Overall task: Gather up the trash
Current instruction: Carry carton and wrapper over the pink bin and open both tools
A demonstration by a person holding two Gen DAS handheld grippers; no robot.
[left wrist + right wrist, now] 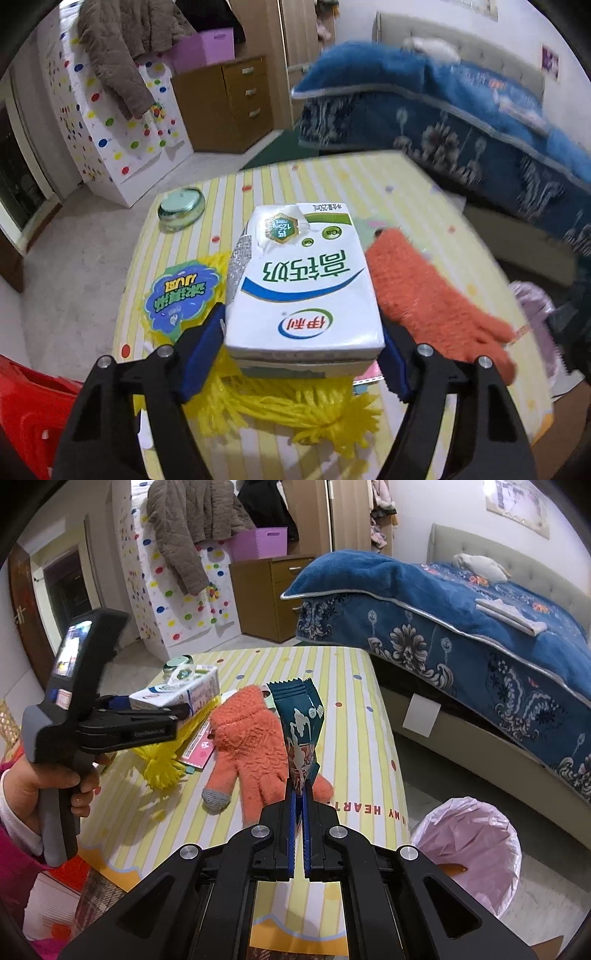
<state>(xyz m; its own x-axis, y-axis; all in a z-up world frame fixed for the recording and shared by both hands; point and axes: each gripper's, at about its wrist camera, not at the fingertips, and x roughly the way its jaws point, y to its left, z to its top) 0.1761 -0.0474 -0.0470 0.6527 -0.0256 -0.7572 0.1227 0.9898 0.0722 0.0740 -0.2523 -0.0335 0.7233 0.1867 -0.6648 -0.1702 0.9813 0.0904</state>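
My left gripper [304,350] is shut on a white milk carton [304,284] with green and blue print, held above the striped table [406,192]. The carton [177,692] and the left gripper [155,716] also show in the right wrist view. My right gripper [299,801] is shut on a dark teal snack wrapper [301,727], held upright over the table [351,709]. A bin lined with a pink bag [476,845] stands on the floor right of the table.
An orange glove [251,746], a yellow mesh bag [295,410] with a blue label [181,295], a pink card [199,751] and a round glass tin [181,210] lie on the table. A blue-covered bed [461,627] is to the right. A red stool [26,406] is at the left.
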